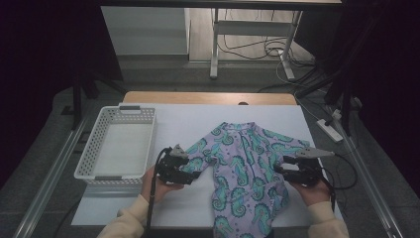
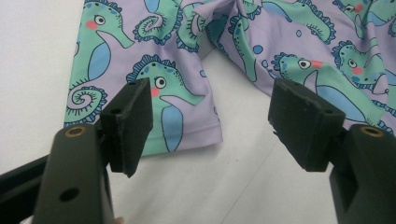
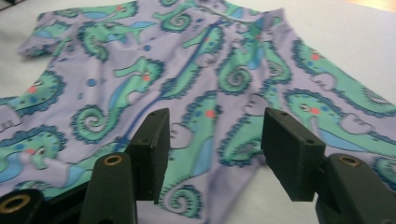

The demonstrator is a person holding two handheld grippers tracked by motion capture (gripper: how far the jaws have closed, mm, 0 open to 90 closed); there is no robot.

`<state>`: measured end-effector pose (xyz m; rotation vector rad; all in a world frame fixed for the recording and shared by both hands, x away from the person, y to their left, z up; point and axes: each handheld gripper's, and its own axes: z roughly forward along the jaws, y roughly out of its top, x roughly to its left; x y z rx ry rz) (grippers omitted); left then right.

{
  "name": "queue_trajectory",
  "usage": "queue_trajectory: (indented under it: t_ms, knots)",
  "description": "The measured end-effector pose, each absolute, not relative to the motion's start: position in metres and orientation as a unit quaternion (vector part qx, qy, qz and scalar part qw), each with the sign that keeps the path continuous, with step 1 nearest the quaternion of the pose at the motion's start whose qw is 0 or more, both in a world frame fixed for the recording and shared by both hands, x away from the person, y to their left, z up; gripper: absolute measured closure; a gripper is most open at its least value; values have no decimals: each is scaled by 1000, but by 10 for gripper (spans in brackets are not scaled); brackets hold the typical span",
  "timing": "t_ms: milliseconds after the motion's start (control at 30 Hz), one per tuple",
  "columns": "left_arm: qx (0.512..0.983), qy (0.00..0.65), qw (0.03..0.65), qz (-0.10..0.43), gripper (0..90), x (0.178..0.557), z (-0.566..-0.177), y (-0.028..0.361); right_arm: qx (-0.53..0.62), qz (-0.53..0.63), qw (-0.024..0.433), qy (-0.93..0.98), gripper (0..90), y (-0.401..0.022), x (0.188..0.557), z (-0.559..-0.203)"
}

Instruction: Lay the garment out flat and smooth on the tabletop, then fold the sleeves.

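Note:
A lilac shirt [image 1: 242, 168] printed with teal seahorses lies spread on the white sheet [image 1: 183, 119], its lower end hanging over the near edge. My left gripper [image 1: 195, 174] sits at the shirt's left sleeve. In the left gripper view its jaws [image 2: 210, 121] stand wide apart just short of the sleeve hem [image 2: 187, 144], with bare sheet between them. My right gripper [image 1: 282, 166] is at the shirt's right side. In the right gripper view it is open [image 3: 215, 149] over the shirt's body [image 3: 187, 70], pinching no fabric.
A white plastic basket [image 1: 119, 111] stands on the left of the sheet, beside my left hand. The wooden table edge [image 1: 208, 96] runs along the back. Behind the table, cables and a power strip [image 1: 329, 128] lie on the floor.

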<state>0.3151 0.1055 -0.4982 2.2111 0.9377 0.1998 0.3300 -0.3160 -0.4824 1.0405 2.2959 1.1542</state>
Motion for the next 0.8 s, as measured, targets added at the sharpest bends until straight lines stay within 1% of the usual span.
queue_trajectory:
  t_ms: [200,433,800]
  knots:
    - [854,368,360,81,309,314,-496,108,352,416,175,820,396,-306,324,-482]
    - [849,376,362,81,304,314,-497,106,352,421,172,818,377,-307,318,-484]
    - [841,390,367,79,297,317,-498,106,341,417,169,825,377,-300,313,-485]
